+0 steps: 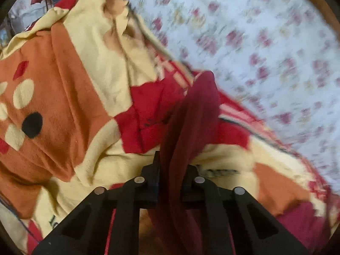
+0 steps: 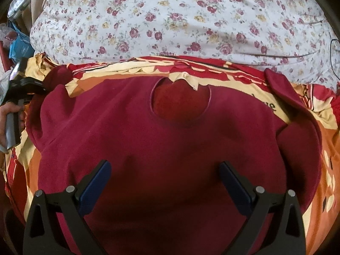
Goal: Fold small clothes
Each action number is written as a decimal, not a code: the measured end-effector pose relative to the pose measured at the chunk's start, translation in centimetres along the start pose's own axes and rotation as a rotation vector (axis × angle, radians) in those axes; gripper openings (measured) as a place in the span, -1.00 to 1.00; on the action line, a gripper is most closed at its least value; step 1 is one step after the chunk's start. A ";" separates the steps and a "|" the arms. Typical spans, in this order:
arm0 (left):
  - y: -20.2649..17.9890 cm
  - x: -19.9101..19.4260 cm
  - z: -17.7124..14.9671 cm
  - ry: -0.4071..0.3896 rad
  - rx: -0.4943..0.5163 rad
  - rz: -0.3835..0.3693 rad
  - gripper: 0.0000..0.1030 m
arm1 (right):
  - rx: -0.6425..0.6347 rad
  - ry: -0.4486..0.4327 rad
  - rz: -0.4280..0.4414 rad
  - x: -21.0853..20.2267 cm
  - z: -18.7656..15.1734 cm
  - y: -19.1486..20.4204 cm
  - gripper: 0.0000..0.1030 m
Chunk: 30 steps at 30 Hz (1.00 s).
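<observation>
A maroon top (image 2: 159,140) lies spread flat on a patterned blanket (image 2: 327,148), its round neck opening (image 2: 180,104) toward the far side. My right gripper (image 2: 165,170) hovers open over the top's middle, blue pads wide apart with nothing between them. At the far left, my left gripper (image 2: 40,89) sits at the top's left sleeve, held by a hand (image 2: 8,114). In the left wrist view, the left gripper (image 1: 173,164) is shut on a bunched strip of the maroon cloth (image 1: 195,110), which runs up from between the fingers.
The orange, cream and red blanket (image 1: 63,85) covers the bed under the top. Beyond it lies a white floral sheet (image 2: 170,21). Bags and clutter (image 2: 19,44) sit off the bed's left edge. A thin dark cable (image 2: 331,51) lies at the right.
</observation>
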<state>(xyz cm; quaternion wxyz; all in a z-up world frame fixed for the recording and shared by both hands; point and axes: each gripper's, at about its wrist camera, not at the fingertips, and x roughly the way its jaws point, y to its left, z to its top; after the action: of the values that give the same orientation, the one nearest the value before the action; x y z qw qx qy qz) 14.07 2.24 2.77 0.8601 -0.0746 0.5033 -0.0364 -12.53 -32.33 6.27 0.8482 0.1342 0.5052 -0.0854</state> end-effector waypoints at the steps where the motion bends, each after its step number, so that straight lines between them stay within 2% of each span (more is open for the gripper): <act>1: -0.1 -0.8 -0.2 -0.016 0.013 -0.020 -0.96 | 0.002 0.003 0.000 0.2 0.0 -0.1 1.00; 4: -1.4 -3.5 -1.2 -0.056 0.070 -0.068 -0.97 | 0.013 0.005 -0.001 0.3 0.1 -0.2 1.00; 10: -5.6 -8.5 -4.3 -0.089 0.163 -0.220 -0.97 | 0.038 -0.017 0.010 -1.0 -0.2 -0.7 1.00; 15: -10.2 -10.7 -8.0 -0.062 0.220 -0.327 -0.97 | 0.052 -0.046 -0.013 -2.7 -0.1 -2.0 1.00; 17: -12.0 -11.5 -10.5 -0.048 0.261 -0.363 -0.97 | 0.065 -0.061 -0.028 -3.4 0.0 -2.8 1.00; 21: -15.2 -11.5 -15.9 -0.010 0.362 -0.361 -0.95 | 0.122 -0.060 -0.007 -4.2 -0.1 -4.8 1.00; 24: -17.0 -9.5 -19.6 0.096 0.449 -0.318 -0.74 | 0.186 -0.071 0.001 -4.6 -0.3 -6.5 0.99; 25: -17.2 -9.0 -20.4 0.101 0.465 -0.297 -0.74 | 0.205 -0.078 0.007 -4.7 -0.3 -7.0 1.00; 27: -17.3 -9.7 -21.3 0.039 0.498 -0.279 -0.73 | 0.229 -0.081 0.026 -4.6 -0.4 -7.6 0.99; 29: -17.0 -10.4 -21.2 0.058 0.497 -0.279 -0.72 | 0.211 -0.064 0.086 -4.2 -0.2 -7.5 0.95; 30: -16.5 -10.8 -20.8 0.071 0.479 -0.292 -0.71 | 0.185 -0.052 0.111 -4.0 0.1 -7.1 0.86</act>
<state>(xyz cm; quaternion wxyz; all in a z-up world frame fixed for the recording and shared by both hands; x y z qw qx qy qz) -9.19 -14.47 4.73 0.8207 0.0602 0.4940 -0.2806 -16.35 -39.08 8.85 0.8483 0.2377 0.4650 -0.0880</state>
